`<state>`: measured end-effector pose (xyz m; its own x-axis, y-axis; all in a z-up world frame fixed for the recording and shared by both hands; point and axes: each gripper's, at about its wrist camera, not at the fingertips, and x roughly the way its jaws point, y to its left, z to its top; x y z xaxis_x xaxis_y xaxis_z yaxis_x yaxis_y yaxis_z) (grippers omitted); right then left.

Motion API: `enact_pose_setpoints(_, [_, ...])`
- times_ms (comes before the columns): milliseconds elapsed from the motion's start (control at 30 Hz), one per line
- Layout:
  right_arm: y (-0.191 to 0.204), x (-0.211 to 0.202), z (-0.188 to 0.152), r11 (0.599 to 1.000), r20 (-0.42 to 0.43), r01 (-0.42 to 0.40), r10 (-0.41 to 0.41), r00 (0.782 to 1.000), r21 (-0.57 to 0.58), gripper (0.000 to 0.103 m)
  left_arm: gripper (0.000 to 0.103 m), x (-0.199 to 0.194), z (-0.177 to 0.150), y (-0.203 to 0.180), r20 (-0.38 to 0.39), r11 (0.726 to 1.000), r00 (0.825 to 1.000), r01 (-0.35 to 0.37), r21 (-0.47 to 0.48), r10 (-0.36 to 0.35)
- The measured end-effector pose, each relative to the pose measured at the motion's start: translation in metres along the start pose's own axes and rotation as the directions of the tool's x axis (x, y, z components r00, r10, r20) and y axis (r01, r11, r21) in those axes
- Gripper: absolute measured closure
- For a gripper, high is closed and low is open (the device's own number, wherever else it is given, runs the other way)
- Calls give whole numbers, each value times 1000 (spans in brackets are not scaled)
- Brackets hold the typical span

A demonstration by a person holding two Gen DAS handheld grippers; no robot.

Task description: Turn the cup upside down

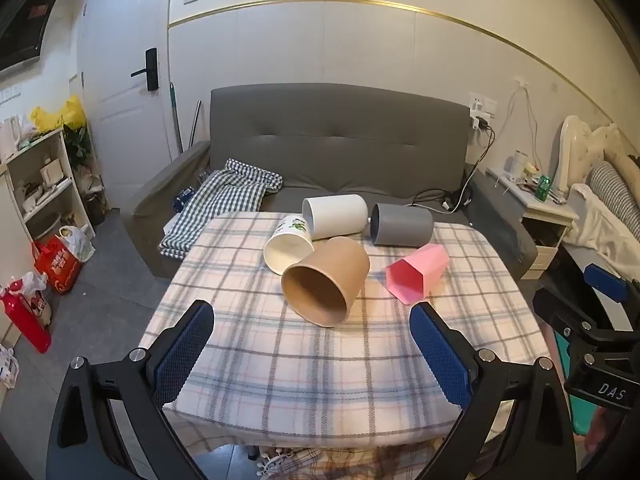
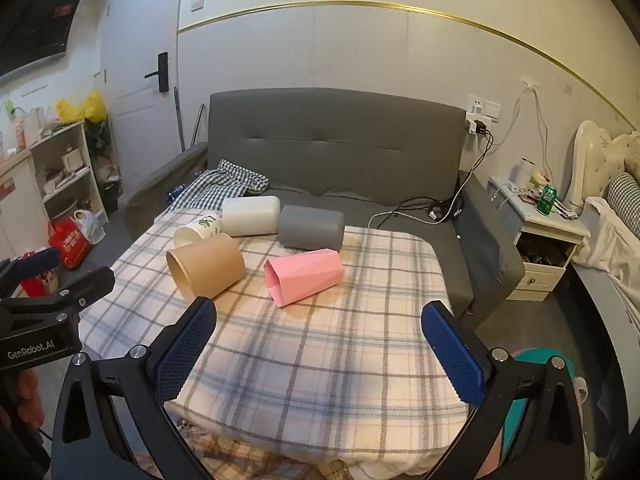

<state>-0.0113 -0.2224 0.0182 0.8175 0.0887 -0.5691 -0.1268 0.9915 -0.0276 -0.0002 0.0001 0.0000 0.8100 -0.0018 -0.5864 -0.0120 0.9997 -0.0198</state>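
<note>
Several cups lie on their sides on a plaid-covered table [image 1: 320, 368]. A brown paper cup [image 1: 326, 280] [image 2: 206, 266] lies nearest, mouth toward me. A pink faceted cup [image 1: 416, 272] [image 2: 304, 276] lies to its right. A white printed cup [image 1: 288, 250] [image 2: 198, 229], a plain white cup [image 1: 336, 210] [image 2: 251, 210] and a grey cup [image 1: 402, 225] [image 2: 311, 227] lie behind. My left gripper [image 1: 312, 344] is open and empty, short of the brown cup. My right gripper [image 2: 320, 344] is open and empty, short of the pink cup.
A grey sofa [image 1: 340, 140] with a checked cloth [image 1: 224, 196] stands behind the table. A shelf [image 1: 40, 184] and red bags [image 1: 56, 264] are on the left. A nightstand [image 2: 540, 240] and bed are on the right. The right gripper's body shows at the left wrist view's right edge [image 1: 592, 344].
</note>
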Motion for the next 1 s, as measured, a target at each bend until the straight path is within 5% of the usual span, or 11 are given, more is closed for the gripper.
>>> enact_pose_setpoints(1000, [-2,-3,2,1000,-3,-1,1,1000,-1,0,2,2,-2,7,0,1000,1000,0,-7,0])
